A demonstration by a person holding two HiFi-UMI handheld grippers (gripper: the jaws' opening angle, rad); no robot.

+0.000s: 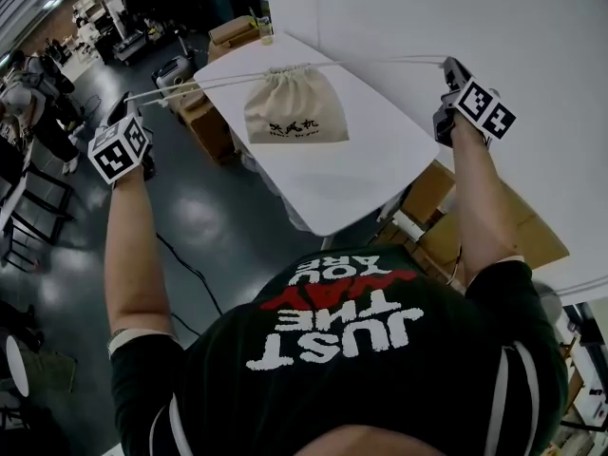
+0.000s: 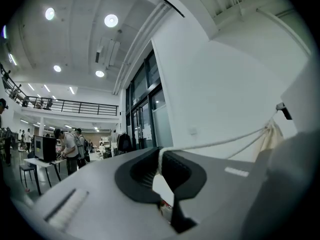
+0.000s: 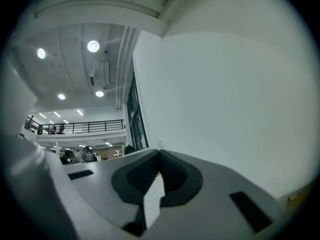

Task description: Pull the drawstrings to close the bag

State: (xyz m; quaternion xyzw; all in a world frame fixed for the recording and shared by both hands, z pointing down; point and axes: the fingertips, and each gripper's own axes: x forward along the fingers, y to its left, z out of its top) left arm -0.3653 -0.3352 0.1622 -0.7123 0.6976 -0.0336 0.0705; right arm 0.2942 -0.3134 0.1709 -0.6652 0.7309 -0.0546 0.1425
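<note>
The left gripper (image 2: pixel 161 156) has its jaws pressed together on a white drawstring (image 2: pixel 220 142). The cord runs taut up and rightward to a beige cloth bag (image 2: pixel 272 134) at the frame's right edge, against a white wall (image 2: pixel 215 89). People (image 2: pixel 67 146) stand far left under round ceiling lights (image 2: pixel 111 20).

Round ceiling lamps (image 2: pixel 111 20) glare overhead; fisheye edges darken and curve.

Cardboard boxes (image 1: pixel 207 126) sit on the dark floor (image 1: pixel 218 231) beside a white table (image 1: pixel 351 179).
</note>
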